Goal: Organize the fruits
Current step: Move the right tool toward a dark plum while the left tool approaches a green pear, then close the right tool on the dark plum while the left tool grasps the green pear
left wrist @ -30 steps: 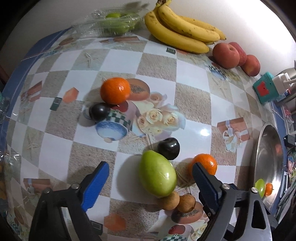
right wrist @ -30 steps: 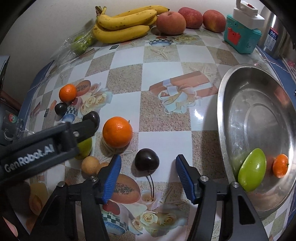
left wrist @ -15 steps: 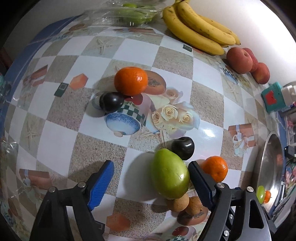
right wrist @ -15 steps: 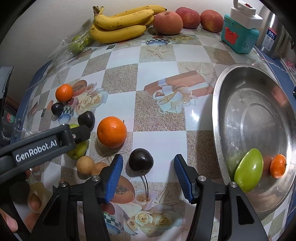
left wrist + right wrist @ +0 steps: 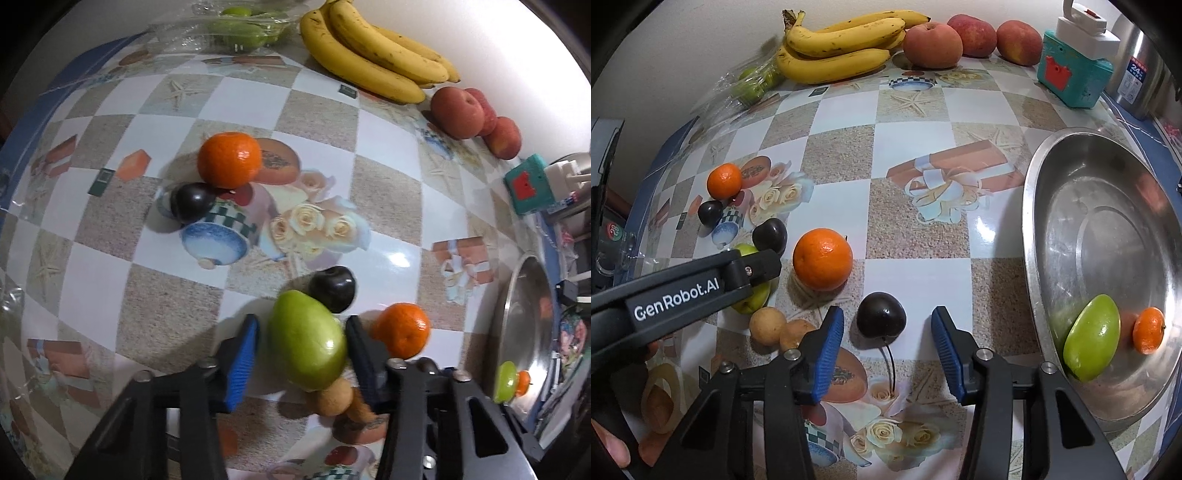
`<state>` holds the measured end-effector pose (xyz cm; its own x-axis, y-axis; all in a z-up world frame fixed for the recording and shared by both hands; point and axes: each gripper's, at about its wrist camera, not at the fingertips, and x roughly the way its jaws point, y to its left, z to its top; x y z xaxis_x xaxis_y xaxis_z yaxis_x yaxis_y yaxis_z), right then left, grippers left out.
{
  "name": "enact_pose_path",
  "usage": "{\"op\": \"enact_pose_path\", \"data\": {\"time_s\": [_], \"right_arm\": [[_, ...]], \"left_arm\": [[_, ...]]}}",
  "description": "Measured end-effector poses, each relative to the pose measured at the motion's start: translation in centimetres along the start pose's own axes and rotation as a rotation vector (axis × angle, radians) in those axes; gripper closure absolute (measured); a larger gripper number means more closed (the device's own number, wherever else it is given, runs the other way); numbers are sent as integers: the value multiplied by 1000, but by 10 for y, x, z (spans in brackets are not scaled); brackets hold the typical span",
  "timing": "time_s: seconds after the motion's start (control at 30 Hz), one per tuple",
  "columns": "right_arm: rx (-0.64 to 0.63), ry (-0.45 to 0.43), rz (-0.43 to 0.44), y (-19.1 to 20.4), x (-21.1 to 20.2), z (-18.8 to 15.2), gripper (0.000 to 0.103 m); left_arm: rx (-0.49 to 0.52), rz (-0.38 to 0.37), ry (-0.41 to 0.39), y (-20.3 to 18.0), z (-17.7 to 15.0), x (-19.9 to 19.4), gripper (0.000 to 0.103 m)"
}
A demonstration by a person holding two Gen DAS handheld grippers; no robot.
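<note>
A green oval fruit (image 5: 306,339) lies on the patterned tablecloth between the jaws of my left gripper (image 5: 302,332). These jaws are closing: the right pad touches the fruit, while a thin gap shows at the left pad (image 5: 242,363). In the right wrist view a dark cherry (image 5: 881,314) with a long stem lies between the tips of my right gripper (image 5: 887,321). Its jaws are closing too, with room on both sides of the cherry. The steel bowl (image 5: 1108,206) at the right holds another green fruit (image 5: 1091,336) and a small orange (image 5: 1148,329).
Loose on the cloth are two oranges (image 5: 229,159) (image 5: 400,330), two dark plums (image 5: 192,201) (image 5: 332,288) and two small brown fruits (image 5: 332,397). Bananas (image 5: 373,62), peaches (image 5: 458,110), a bag of green fruit (image 5: 236,27) and a teal box (image 5: 1071,74) line the back.
The left jaws have drawn in from wide apart to close around the green fruit. The right jaws have narrowed a little about the cherry.
</note>
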<state>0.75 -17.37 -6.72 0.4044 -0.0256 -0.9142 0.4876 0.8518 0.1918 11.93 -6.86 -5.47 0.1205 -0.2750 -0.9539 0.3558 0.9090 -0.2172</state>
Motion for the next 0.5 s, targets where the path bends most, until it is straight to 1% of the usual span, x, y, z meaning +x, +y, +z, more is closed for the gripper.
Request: {"op": "enact_pose_path", "data": {"time_s": [0.03,0.17,0.23,0.33,0.4,0.5], "right_arm": [[-1,0,1,1,0,0,56],[-3,1,8,2,0,1,59],[-4,0,14,2,0,1,63],[-14,2,22,4,0,0,64],[-20,3,25,6,0,0,67],[-20,0,22,7,0,0,68]], "left_arm": [[2,6,-1,-2,1,1,59],[-8,16,-6,-11,5,5,59],[-18,21,-16,-8,5,0,59],[-34,20,-34,-1,7,-3,59],[-40,19,-45,6,6,-9,59],[-53,14,-59,11,8,-14,59]]}}
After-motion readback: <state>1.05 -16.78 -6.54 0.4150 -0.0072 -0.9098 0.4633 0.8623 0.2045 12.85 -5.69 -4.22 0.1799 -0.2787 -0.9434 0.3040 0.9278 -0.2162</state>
